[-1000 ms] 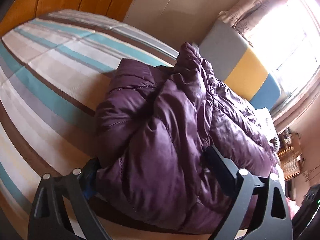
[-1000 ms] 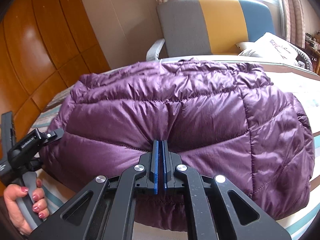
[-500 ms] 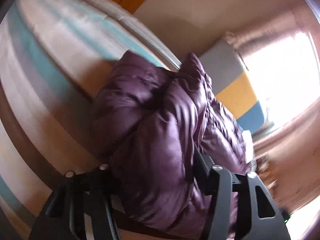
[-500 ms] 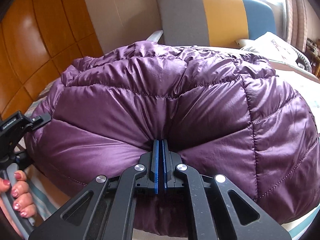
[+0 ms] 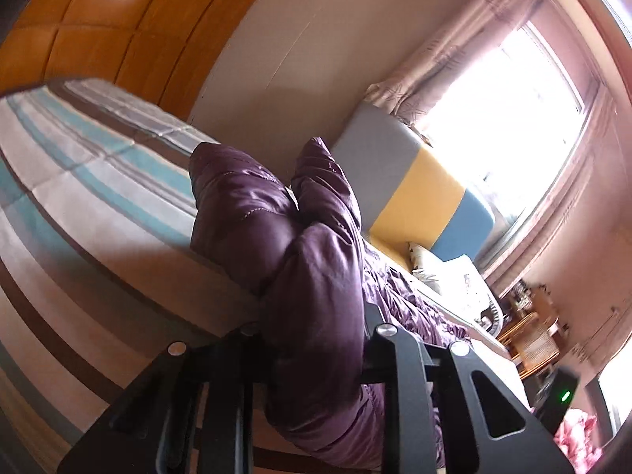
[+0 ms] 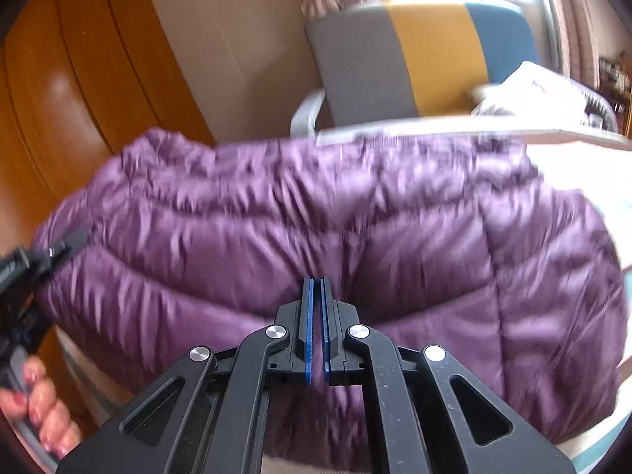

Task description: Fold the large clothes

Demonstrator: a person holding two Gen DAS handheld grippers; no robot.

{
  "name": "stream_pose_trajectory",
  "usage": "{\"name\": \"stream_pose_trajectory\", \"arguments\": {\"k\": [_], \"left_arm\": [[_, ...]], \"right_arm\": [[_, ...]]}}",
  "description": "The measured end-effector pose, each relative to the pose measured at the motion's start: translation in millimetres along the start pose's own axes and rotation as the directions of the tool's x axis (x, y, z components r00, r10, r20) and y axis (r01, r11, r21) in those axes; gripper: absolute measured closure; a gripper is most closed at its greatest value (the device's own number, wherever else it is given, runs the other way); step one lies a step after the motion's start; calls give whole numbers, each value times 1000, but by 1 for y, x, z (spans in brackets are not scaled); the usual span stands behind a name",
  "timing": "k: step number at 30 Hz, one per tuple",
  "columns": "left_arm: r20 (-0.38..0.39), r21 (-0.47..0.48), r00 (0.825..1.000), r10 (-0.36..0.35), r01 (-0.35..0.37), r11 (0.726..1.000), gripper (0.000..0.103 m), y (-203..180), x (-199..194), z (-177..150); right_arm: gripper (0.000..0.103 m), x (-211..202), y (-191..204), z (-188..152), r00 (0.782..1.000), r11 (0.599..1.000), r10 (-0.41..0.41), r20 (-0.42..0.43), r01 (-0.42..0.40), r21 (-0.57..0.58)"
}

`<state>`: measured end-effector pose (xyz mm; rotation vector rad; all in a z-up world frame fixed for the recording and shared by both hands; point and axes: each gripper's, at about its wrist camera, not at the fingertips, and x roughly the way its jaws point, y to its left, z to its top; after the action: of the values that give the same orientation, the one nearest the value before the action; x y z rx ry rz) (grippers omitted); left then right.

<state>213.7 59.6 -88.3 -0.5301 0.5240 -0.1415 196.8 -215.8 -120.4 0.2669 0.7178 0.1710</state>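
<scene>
A purple quilted down jacket (image 6: 276,229) is lifted off the striped bed. My right gripper (image 6: 316,288) is shut on a pinch of the jacket's near edge, blue pads pressed together. In the left wrist view a thick bunched fold of the jacket (image 5: 316,296) stands between the two black fingers of my left gripper (image 5: 312,328), which is closed around it. The left gripper's tip (image 6: 67,239) and the hand holding it (image 6: 39,414) show at the left edge of the right wrist view. The jacket's far side is hidden.
The bed (image 5: 79,217) has a cover striped in teal, grey and brown. An orange wooden headboard (image 5: 98,31) is behind it. A chair (image 6: 414,55) in grey, yellow and blue stands by the bright window (image 5: 513,118), with a white cushion (image 5: 450,280) on its seat.
Both grippers have lifted the jacket. The left gripper has narrowed around the bunched fold and tilted upward. The right gripper stays shut on the jacket's edge.
</scene>
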Motion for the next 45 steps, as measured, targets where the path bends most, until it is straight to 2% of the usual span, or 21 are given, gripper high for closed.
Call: {"name": "stream_pose_trajectory", "arguments": {"k": [3,6,9,14,16,18,20,24,26,28,31,33,35,39,45], "left_arm": [[-10,-4,1000,14,-14,1000,82,4,2,4],[-14,-7,1000,12,-12,1000,82,5,4,6],[0,35,1000,3,-3,999,82,-7,1,0],[26,72,1000,10,-11,997,82,-15,-6,0],[32,79,999,5,-8,997,82,-18,-9,1],[38,92,999,6,-10,996,82,-23,-12,1],[46,105,999,-2,-3,994,82,-30,-14,-1],[60,169,998,-19,9,986,81,-52,-20,-5],[72,214,997,-16,0,977,81,-64,-23,-4],[80,252,997,-17,-4,968,81,-77,-25,-4],[85,292,996,-24,-2,957,80,-98,-27,-7],[91,333,995,-31,-1,943,79,-113,-28,-11],[96,372,995,-36,-2,928,78,-126,-29,-16],[86,419,994,-65,23,908,76,-152,-29,-24],[45,501,995,-93,58,863,75,-187,-21,-39]], "right_arm": [[100,19,4,9,999,1000,-12,-43,11,-28],[100,42,5,4,994,999,-41,-100,37,-34],[100,50,3,1,992,998,-48,-120,44,-33],[100,27,-12,4,995,999,28,-94,-24,44],[100,5,-18,-2,998,996,44,-54,-40,74],[100,-4,-19,-13,997,995,61,-57,-56,86],[100,1,-20,-28,993,995,62,-104,-53,89],[100,9,-17,-34,994,999,44,-102,-41,32],[100,4,-23,-30,991,994,81,-103,-73,78],[100,-12,-38,-26,993,982,110,-45,-102,160],[100,-46,-63,-21,997,974,40,65,-53,219],[100,-63,-81,-16,994,973,-47,95,24,231],[100,-75,-99,-14,986,964,-131,99,104,243],[100,-93,-131,-20,969,938,-225,103,186,294],[100,-104,-153,-28,955,910,-280,93,233,344]]}}
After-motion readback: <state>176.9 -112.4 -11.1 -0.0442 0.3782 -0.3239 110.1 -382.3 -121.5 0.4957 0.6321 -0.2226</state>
